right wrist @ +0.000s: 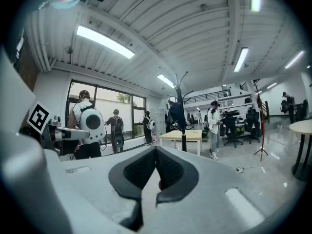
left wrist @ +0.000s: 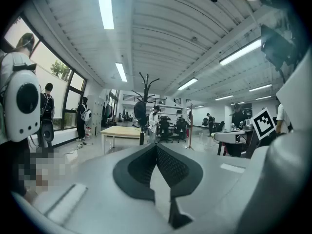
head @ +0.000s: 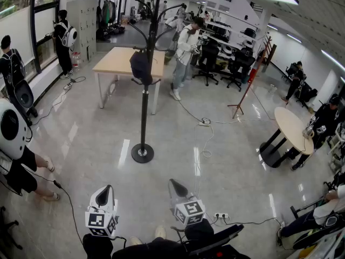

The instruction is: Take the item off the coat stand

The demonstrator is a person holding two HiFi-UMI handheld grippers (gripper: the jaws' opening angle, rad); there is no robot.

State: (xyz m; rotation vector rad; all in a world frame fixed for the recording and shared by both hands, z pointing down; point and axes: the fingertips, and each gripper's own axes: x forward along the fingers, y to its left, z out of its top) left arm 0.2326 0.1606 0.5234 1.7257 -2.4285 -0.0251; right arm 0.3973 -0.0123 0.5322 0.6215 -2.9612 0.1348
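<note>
Hanging on the stand (head: 144, 107), partway up the pole and below the curved top hooks, the item (head: 141, 66) is a dark, rounded bundle. Whether it is a bag or a garment cannot be told at this range. The stand is on open floor in front of the desk (head: 116, 61).

**Handling**
- Expect a soft, light, limp load that sags and swings once freed.
- Grasp it high, close to where it loops over its hook. A low grasp would likely only bunch the material.
- Lift it up and clear of the hook before drawing it back. A sideways pull may rock the stand on its round base.

**Fingers**
- Left gripper (head: 107, 190): fingers clenched together, nothing between them.
- Right gripper (head: 175, 185): fingers clenched together, nothing between them.
- Both sit well apart from the stand.

**Views**
- Head view: shows the base, the open floor you must cross and a cable (head: 202, 139) lying to the right of the base. It does not show the finger pads.
- Gripper views: show the pads meeting, and the item (left wrist: 140, 110) (right wrist: 176, 112) level-on against the pole. They hide the base.
</note>
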